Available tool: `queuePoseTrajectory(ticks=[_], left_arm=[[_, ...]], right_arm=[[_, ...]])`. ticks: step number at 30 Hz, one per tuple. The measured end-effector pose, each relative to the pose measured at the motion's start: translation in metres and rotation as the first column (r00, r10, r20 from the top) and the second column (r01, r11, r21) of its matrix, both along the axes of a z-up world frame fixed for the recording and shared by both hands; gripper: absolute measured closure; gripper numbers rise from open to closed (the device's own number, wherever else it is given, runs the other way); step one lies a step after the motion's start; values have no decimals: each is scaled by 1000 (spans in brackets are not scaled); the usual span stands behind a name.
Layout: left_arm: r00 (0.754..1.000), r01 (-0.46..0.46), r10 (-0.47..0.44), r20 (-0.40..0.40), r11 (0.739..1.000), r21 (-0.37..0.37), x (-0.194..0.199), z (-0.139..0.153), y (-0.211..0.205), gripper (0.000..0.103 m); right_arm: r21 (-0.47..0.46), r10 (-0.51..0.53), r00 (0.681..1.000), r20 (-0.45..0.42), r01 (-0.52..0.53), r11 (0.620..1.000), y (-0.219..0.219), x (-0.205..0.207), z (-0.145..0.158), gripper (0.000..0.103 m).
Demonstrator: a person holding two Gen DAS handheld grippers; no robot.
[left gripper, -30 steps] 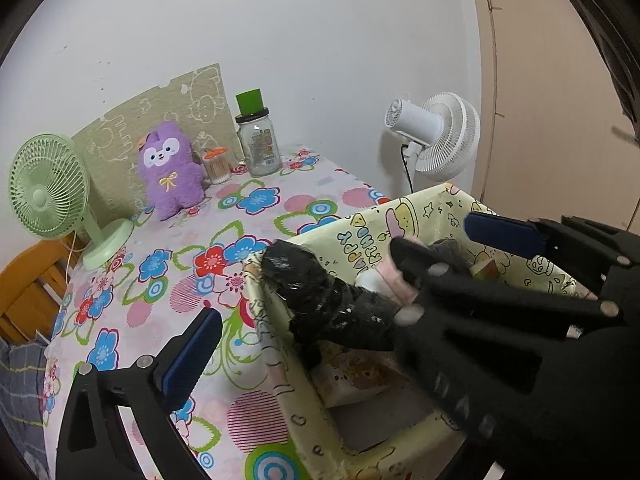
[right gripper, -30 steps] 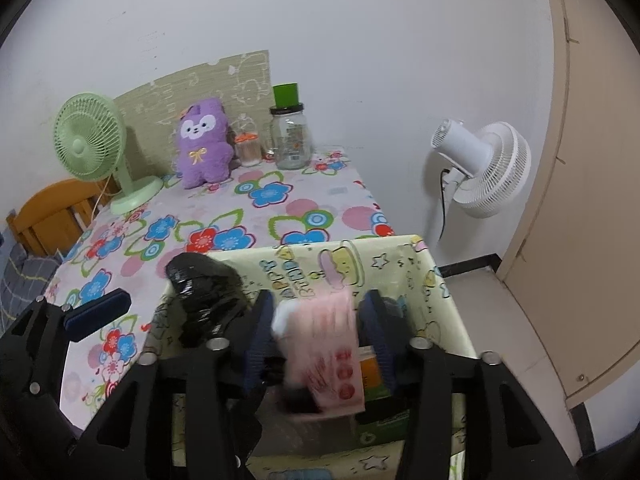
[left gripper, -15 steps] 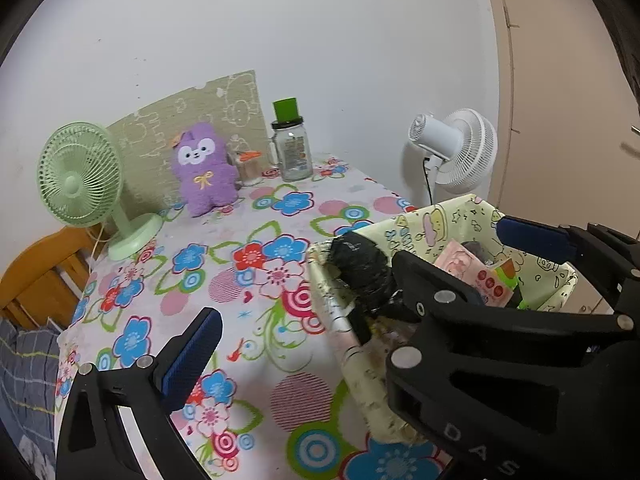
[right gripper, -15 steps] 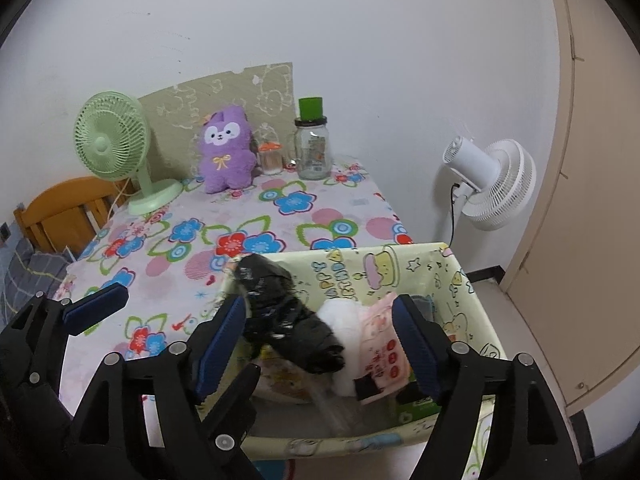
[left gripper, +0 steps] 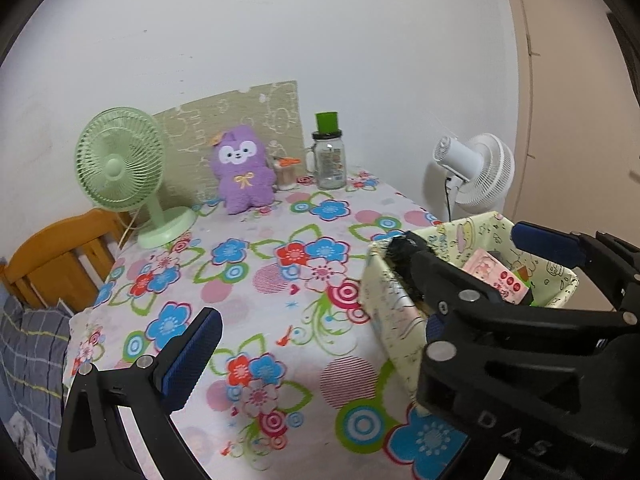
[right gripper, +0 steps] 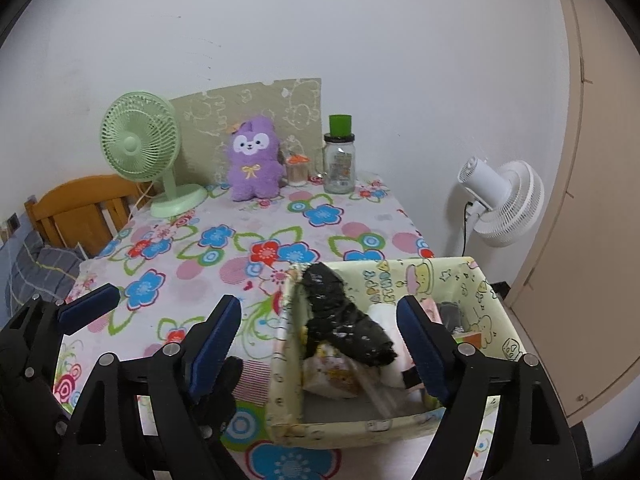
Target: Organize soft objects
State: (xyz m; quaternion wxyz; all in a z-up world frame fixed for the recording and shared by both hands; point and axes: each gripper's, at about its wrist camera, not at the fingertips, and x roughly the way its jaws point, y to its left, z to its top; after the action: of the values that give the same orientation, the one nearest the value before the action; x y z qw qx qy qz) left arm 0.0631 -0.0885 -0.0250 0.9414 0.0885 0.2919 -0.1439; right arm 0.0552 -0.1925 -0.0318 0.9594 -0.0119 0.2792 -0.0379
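Pink soft pack lies in the yellow-green cartoon-print fabric bin at the near right edge of the worktop — beside it a black plastic-wrapped bundle leans over the bin's left wall, and a white soft item sits between the two (partly hidden). Right hand-held gripper has just been opening; jaws spread wide, nothing between the pads, left finger over the flowered cloth, right finger over the bin's interior. Left hand-held gripper also spread wide and empty, its blue pads well apart — one over the cloth, the other above the bin's far side. At the back of the worktop: purple plush upright against a patterned board, green desk fan to its left, small orange-lidded jar and glass jar with green cap to its right. White fan stands off the worktop by the wall; wooden chair at far left.
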Motion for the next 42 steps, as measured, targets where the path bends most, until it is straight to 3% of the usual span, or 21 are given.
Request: queuePoseTrajectory(ticks=[27, 42], left_arm=[[969, -225, 236, 72, 966, -131, -35, 21, 117, 0], [966, -230, 246, 83, 959, -162, -46, 28, 123, 0]], right_arm=[[-30, 26, 992, 121, -23, 999, 49, -41, 25, 10], [-22, 33, 990, 134, -30, 999, 48, -54, 25, 10]])
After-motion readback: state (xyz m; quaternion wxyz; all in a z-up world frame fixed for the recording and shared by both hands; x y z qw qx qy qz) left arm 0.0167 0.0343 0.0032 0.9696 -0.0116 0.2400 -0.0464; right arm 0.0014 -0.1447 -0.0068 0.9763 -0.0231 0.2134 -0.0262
